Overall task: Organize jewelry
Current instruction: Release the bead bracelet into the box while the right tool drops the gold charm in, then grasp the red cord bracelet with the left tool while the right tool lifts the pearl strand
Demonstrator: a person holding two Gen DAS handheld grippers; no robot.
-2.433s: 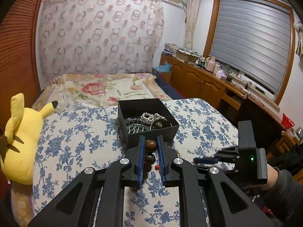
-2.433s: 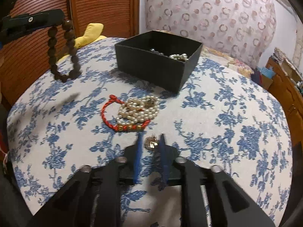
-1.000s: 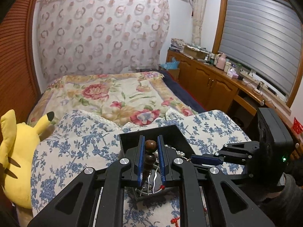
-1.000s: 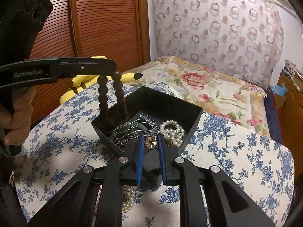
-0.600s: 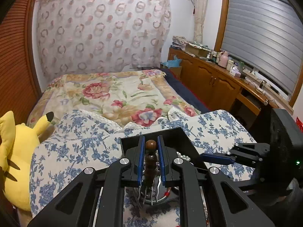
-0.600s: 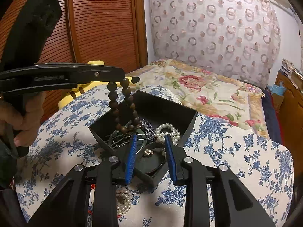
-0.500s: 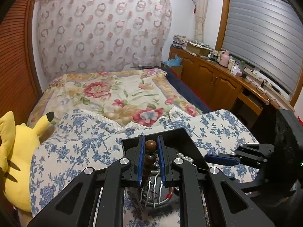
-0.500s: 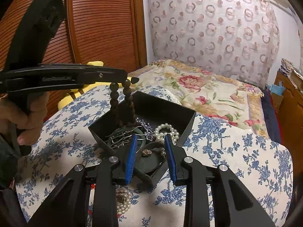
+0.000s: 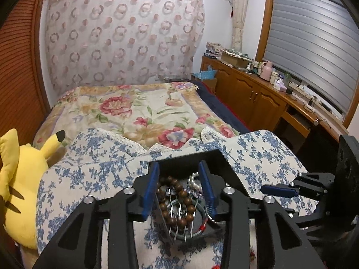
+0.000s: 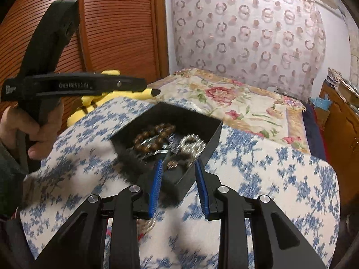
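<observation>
A black open box (image 10: 208,139) sits on the blue-flowered cloth (image 10: 269,168). In it lie a brown wooden bead bracelet (image 10: 154,136), a pearl bracelet (image 10: 193,143), silver pieces and a small gold piece (image 10: 172,163). My left gripper (image 9: 179,174) is open right above the box; the brown bead bracelet (image 9: 181,201) lies loose below it. My right gripper (image 10: 177,168) is open and empty over the box's near corner. The left gripper (image 10: 143,83) also shows in the right wrist view, up and left of the box.
A yellow plush toy (image 9: 20,186) lies left of the cloth. A bed with a flowered cover (image 9: 134,114) is behind. Wooden cabinets (image 9: 258,98) run along the right wall. Pearls (image 10: 145,224) and a red cord (image 10: 108,231) lie on the cloth under my right gripper.
My left gripper opened and the brown bead bracelet dropped into the box. My right gripper, open since 0.6 s ago after dropping its gold piece, opened wider and stays over the box.
</observation>
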